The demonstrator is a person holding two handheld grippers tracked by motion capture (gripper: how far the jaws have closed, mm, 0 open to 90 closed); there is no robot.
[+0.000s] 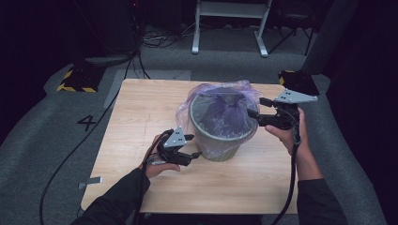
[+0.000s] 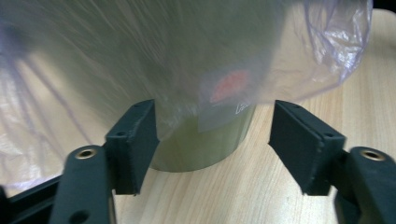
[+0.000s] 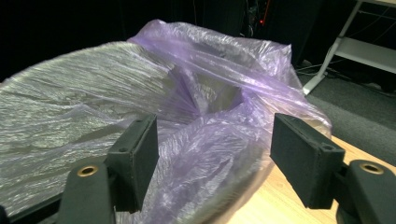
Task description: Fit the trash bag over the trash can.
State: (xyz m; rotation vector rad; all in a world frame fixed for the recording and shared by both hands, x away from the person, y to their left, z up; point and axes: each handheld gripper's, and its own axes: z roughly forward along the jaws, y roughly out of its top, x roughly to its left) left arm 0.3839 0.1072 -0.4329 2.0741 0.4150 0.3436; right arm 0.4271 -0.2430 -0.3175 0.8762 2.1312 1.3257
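Between the two grippers stands the round grey plastic bin on the pale wooden table, lined with a thin translucent purple plastic bag; bag draped over most of the rim, one edge bunched at right; left gripper released, low beside the bin's wall; right gripper released, film between its fingers unpinched; judged: lining nearly done, smoothing and tucking left.

Overhead light falls brightly on the worktop while the room around it sinks into darkness, and the left gripper view shows the plastic bag smeared, blurred, close up.
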